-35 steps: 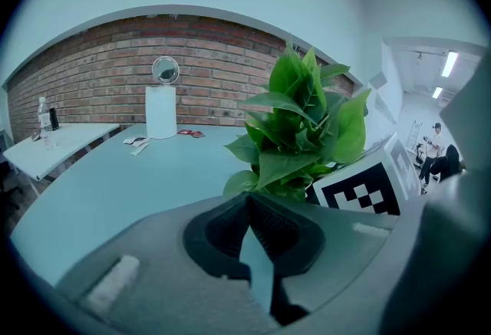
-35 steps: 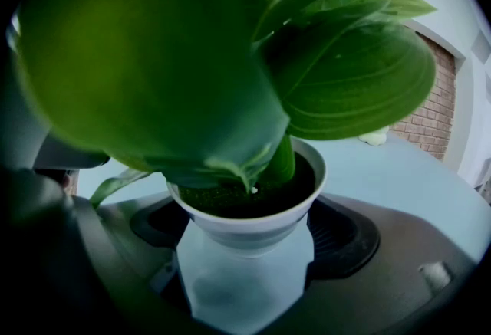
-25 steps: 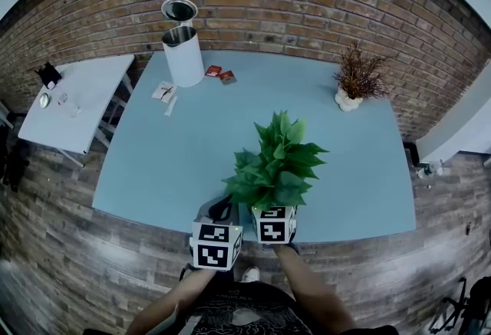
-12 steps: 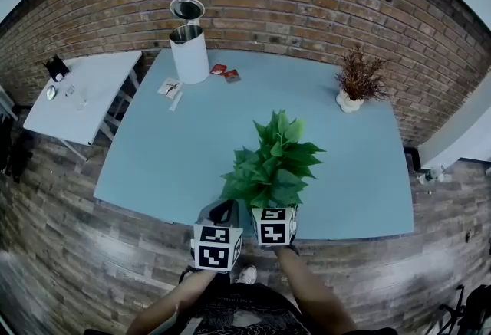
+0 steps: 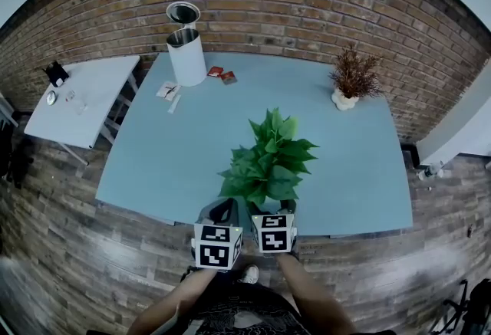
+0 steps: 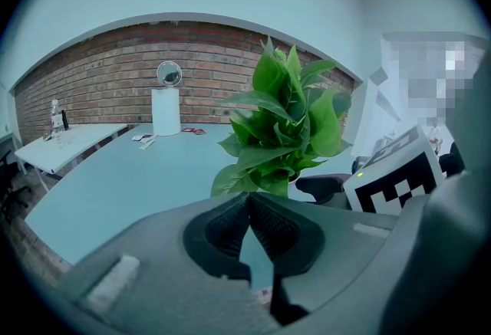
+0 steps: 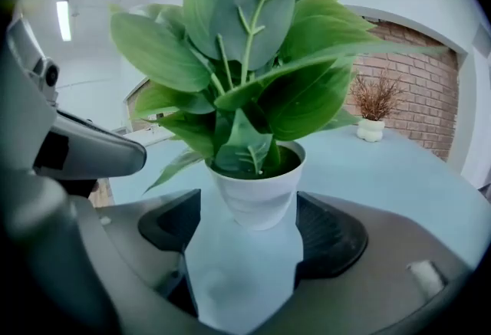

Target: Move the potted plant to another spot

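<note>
The potted plant (image 5: 268, 165) stands upright on the blue counter (image 5: 169, 157), close to its near edge, at 6 o'clock of the counter top. The right hand-held gripper (image 7: 248, 203) is held low at this edge and points toward the plant at 12 o'clock. Its jaws stand wide and have just been closing. The white pot (image 7: 257, 192) is between the tips of the two pads, and I do not see the pads pressing on it. The left hand-held gripper (image 6: 248, 199) is just beside the right one, at its 9 o'clock. Its jaws are together with nothing between them. From the green plant, a small dry plant (image 5: 353, 80) stands well apart at 2 o'clock, and a tall white bin (image 5: 186, 56) stands at 11 o'clock, near the brick wall (image 5: 307, 4).
</note>
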A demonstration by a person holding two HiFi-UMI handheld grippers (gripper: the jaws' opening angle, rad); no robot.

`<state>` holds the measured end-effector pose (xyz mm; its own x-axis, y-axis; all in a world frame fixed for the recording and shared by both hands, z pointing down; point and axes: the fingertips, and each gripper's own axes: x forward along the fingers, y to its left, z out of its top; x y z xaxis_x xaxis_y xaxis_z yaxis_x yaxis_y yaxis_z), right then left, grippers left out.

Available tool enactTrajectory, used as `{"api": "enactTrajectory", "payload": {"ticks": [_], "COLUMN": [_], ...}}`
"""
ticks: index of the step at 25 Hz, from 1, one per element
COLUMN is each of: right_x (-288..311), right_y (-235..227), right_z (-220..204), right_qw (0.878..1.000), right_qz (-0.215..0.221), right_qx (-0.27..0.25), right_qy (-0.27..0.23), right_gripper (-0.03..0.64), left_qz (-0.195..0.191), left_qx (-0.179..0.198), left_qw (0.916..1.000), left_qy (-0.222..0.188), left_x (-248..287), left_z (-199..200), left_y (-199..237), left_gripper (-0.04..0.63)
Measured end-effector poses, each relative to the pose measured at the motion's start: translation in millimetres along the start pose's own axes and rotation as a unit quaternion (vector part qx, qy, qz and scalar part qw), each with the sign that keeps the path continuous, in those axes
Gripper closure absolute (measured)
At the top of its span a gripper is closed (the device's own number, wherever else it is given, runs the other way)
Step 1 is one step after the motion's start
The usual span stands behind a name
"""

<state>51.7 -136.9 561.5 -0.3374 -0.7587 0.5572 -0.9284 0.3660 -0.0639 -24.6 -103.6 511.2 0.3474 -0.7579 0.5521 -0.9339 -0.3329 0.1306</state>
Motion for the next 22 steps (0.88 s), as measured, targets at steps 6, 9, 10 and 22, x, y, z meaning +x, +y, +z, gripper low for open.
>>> {"api": "enactTrajectory", "payload": {"ticks": [6, 9, 10, 22], "right_x": [-15, -24, -27, -67], "right_y": [-1, -2, -1, 20], "right_z": [2, 3, 4, 4], "right_qw": [1.000, 1.000, 0.999, 0.998], "right_qz": [-0.010, -0.018, -0.020, -0.035], "right_qx": [0.007, 0.017, 0.019, 0.021], "right_qy": [-0.009, -0.018, -0.019, -0.036], "right_gripper": [0.296, 0.332, 0.343, 0.440], "left_qz": [-0.016, -0.026, -0.029, -0.061], "left_qx": [0.011, 0.017, 0.019, 0.029], "left_qw": [0.9998, 0.9995, 0.9993, 0.9973], "left_qy": [-0.008, -0.010, -0.010, -0.027], "left_x": [-1, -4, -6, -29], "left_z": [3, 3, 3, 0], "left_y": [-6, -7, -7, -20], "left_gripper": [0.595, 0.595, 0.595, 0.595]}}
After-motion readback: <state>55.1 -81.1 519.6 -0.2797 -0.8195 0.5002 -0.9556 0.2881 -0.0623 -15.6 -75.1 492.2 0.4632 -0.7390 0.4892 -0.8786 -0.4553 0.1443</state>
